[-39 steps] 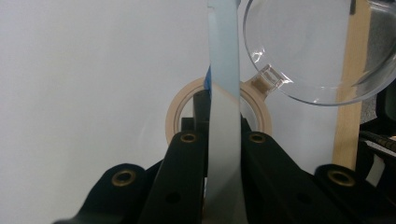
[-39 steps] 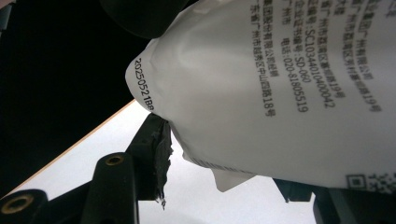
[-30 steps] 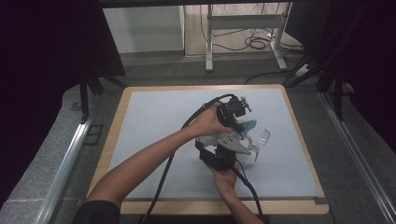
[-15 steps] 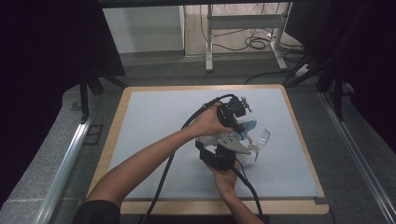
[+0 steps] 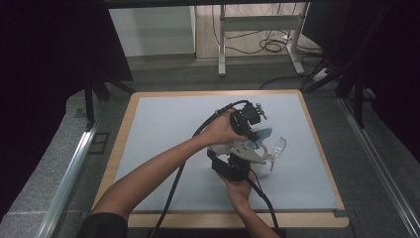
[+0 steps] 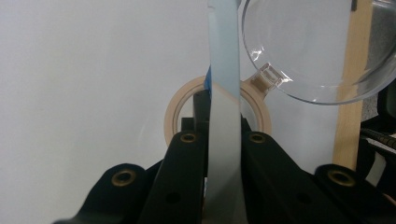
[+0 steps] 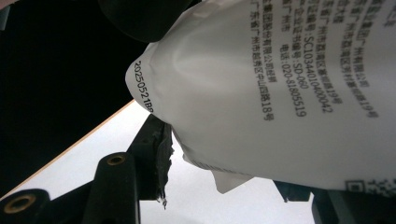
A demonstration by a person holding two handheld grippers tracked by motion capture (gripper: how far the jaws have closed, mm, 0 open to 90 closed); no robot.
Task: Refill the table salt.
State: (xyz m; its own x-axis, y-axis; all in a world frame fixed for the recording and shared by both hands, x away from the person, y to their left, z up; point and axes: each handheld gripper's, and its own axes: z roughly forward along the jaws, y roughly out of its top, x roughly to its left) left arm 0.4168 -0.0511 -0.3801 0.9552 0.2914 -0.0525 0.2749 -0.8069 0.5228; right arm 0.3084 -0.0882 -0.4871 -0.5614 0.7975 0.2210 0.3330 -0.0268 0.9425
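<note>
White packet (image 7: 280, 93) tilted, long axis diagonal; right gripper (image 7: 224, 186) pinching it; left gripper (image 6: 223, 140) clamped on blue strip (image 6: 224, 84).

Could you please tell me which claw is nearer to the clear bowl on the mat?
Left. The left claw, shut on a light strip, sits right beside the clear bowl; the right claw, gripping a white packet, is slightly nearer the person.

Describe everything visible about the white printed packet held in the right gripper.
The white printed packet looks like a soft, glossy plastic pouch, bulging and creased, so it seems filled. Black characters, digits and a date code run along its face, and a torn flap hangs at its lower edge. The right gripper clamps it near that lower edge, one black jaw pressed against its side, holding it tilted above the pale blue table mat. A dark rounded shape touches its top; what that is cannot be told.
</note>
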